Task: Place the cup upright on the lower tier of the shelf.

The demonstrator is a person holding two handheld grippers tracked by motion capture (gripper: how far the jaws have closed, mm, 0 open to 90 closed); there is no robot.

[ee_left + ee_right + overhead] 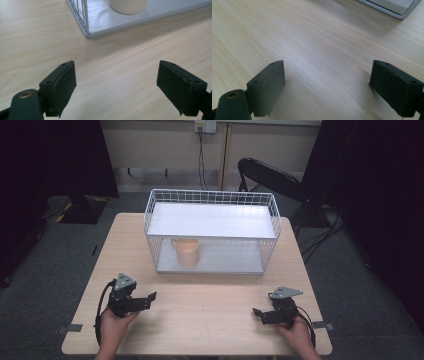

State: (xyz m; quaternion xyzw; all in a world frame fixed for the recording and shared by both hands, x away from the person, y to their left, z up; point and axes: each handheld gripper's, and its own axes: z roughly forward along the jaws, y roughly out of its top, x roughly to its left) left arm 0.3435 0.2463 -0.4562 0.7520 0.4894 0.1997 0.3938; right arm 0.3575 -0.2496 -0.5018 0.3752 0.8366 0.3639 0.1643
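A smooth beige cup [186, 252] is sitting on the white wire rack's [210, 197] lower shelf, well beyond both claws, left [148, 298] and right [258, 313], resting released, empty, on the pale woodgrain desk [200, 305].

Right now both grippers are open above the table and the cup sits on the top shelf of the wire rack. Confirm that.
Not quite. The cup sits on the bottom shelf of the wire rack, as the high view shows; the top shelf carries nothing. The rest holds: the left gripper and the right gripper are both open above the table.
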